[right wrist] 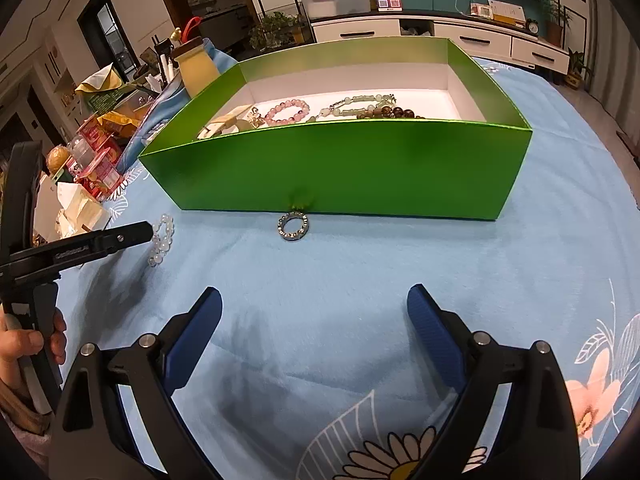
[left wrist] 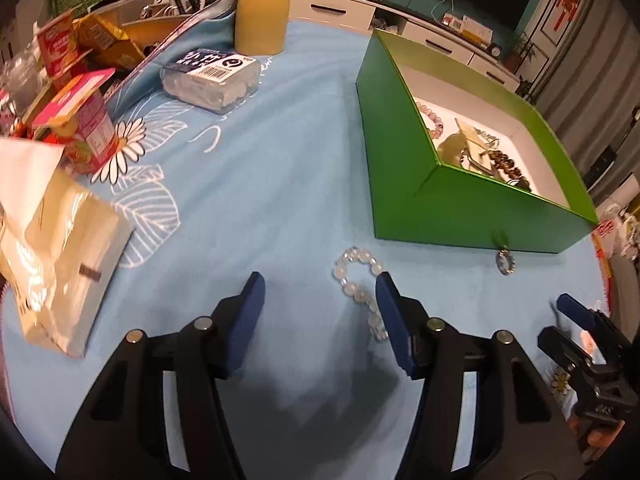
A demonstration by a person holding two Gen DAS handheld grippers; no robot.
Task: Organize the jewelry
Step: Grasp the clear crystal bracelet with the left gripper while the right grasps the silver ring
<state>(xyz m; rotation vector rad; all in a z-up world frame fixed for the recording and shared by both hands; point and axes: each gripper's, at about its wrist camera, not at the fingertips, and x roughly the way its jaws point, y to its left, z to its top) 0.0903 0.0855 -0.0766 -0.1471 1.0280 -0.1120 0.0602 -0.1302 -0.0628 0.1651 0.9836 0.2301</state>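
At far left, a tissue pack (left wrist: pixel 60 256) and snack cartons (left wrist: pixel 86 128) crowd the edge of the blue floral tablecloth (left wrist: pixel 260 160), partly cut off by the frame. The left gripper (left wrist: pixel 320 300) hangs released, jaws spread wide over the cloth, its right finger (left wrist: pixel 394 320) covering part of a clear bead bracelet (left wrist: pixel 358 280) lying on the cloth just near of the green box (right wrist: pixel 340 168). Right of the bracelet, a small silver ring (right wrist: pixel 294 227) lies touching the box's near wall. Inside, a pink bracelet (right wrist: pixel 288 111) and darker beaded strands (right wrist: pixel 384 111) rest on the white floor, half hidden behind the wall. The right gripper (right wrist: pixel 314 320) also stands released, nothing between its blue pads (right wrist: pixel 434 332).
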